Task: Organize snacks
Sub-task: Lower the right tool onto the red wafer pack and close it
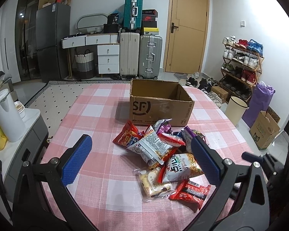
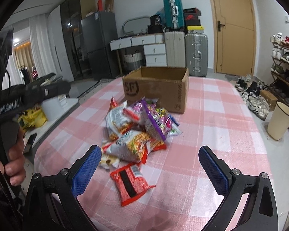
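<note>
A pile of snack packets (image 1: 161, 150) lies on the pink checked tablecloth (image 1: 98, 115) in front of an open cardboard SF box (image 1: 160, 104). The pile has red, white and purple bags; a red packet (image 1: 190, 192) and a pale biscuit packet (image 1: 156, 182) lie nearest. My left gripper (image 1: 140, 154) is open and empty, hovering above the near side of the pile. In the right wrist view the pile (image 2: 136, 132) and the box (image 2: 158, 88) show too. My right gripper (image 2: 150, 163) is open and empty above a red packet (image 2: 131, 182).
A side cabinet with a white kettle (image 1: 5, 115) stands left of the table. A cream bin (image 1: 235, 109), a purple bag and a cardboard box stand on the floor to the right. Suitcases, drawers and a shoe rack (image 1: 240, 65) line the far wall.
</note>
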Available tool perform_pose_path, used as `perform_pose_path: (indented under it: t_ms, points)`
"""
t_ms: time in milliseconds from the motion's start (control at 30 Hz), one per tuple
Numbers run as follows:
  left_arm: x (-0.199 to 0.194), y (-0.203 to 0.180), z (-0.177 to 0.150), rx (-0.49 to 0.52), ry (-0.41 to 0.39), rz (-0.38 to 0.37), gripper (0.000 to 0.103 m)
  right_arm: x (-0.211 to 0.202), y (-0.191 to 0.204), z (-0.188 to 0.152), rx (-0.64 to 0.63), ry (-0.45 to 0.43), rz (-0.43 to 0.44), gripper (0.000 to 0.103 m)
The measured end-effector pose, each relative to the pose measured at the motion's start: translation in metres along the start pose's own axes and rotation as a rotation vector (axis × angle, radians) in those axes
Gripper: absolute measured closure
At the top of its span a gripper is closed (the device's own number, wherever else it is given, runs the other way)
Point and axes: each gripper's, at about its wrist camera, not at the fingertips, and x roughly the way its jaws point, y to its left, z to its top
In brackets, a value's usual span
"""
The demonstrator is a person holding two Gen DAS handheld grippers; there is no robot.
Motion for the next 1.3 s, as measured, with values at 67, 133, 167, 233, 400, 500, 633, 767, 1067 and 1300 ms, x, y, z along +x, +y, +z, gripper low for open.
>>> perform_pose_path:
  t_ms: [67, 133, 167, 233, 400, 500, 633, 767, 1067, 1300]
  points:
    - [0.005, 0.003, -0.002, -0.005, 0.007, -0.004, 0.001, 0.009, 0.002, -0.006, -0.012, 0.029, 0.014, 0.0]
    - [0.009, 0.006, -0.005, -0.006, 0.015, -0.015, 0.001, 0.02, 0.004, -0.013, -0.023, 0.066, 0.039, 0.0]
    - [0.01, 0.006, -0.006, -0.007, 0.018, -0.018, 0.001, 0.022, 0.005, -0.015, -0.025, 0.078, 0.048, 0.0]
    - [0.014, 0.008, -0.008, -0.009, 0.025, -0.019, 0.001, 0.031, 0.007, -0.02, -0.033, 0.101, 0.059, 0.0]
    - [0.022, 0.014, -0.013, -0.017, 0.038, -0.026, 0.001, 0.049, 0.009, -0.029, -0.038, 0.147, 0.089, 0.0]
    - [0.028, 0.018, -0.016, -0.022, 0.049, -0.03, 0.001, 0.06, 0.013, -0.034, -0.048, 0.174, 0.101, 0.0]
    - [0.035, 0.024, -0.019, -0.035, 0.069, -0.03, 0.001, 0.071, 0.017, -0.038, -0.057, 0.199, 0.12, 0.0]
    - [0.044, 0.031, -0.022, -0.046, 0.084, -0.026, 0.001, 0.077, 0.018, -0.041, -0.06, 0.224, 0.124, 0.0]
    - [0.052, 0.04, -0.028, -0.062, 0.106, -0.029, 0.001, 0.09, 0.024, -0.048, -0.078, 0.262, 0.122, 0.008]
    - [0.051, 0.042, -0.031, -0.062, 0.109, -0.024, 0.001, 0.089, 0.024, -0.049, -0.08, 0.254, 0.098, 0.032]
